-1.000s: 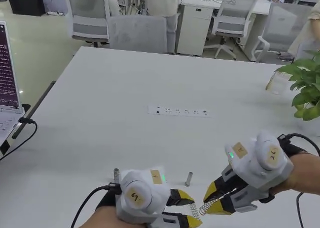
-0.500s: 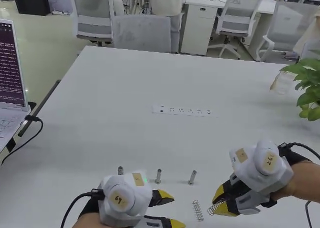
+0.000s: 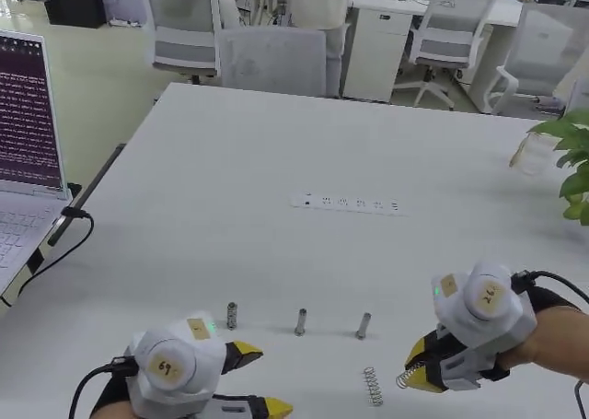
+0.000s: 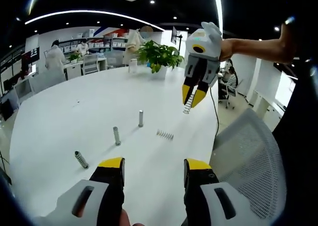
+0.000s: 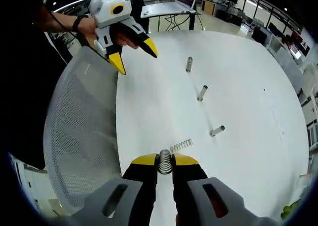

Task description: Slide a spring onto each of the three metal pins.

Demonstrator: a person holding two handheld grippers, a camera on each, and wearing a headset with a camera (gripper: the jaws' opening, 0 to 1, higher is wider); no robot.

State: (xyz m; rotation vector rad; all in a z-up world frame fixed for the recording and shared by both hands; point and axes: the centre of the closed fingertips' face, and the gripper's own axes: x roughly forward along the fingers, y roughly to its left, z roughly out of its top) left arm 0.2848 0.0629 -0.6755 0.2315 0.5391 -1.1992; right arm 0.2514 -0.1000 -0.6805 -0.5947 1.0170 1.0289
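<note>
Three short metal pins stand in a row near the table's front edge. The left pin (image 3: 232, 316) (image 4: 80, 159) (image 5: 189, 64) wears a spring; the middle pin (image 3: 300, 322) (image 4: 117, 135) and right pin (image 3: 363, 325) (image 4: 140, 118) are bare. A loose spring (image 3: 372, 385) (image 4: 165, 134) (image 5: 181, 145) lies on the table before the right pin. My right gripper (image 3: 411, 371) (image 4: 193, 94) (image 5: 164, 165) is shut on another spring (image 5: 164, 161) (image 4: 187, 106), held just right of the loose one. My left gripper (image 3: 267, 378) (image 4: 155, 164) (image 5: 133, 52) is open and holds nothing, front-left of the pins.
The white table (image 3: 276, 189) has a power strip (image 3: 345, 203) set in its middle. A laptop (image 3: 23, 143) with a cable sits at the left edge, a plant (image 3: 575, 161) at the right. Office chairs (image 3: 271, 62) stand beyond the far edge.
My left gripper has drawn back to the left, away from the right gripper. One spring now lies loose on the table. The right gripper keeps its spring.
</note>
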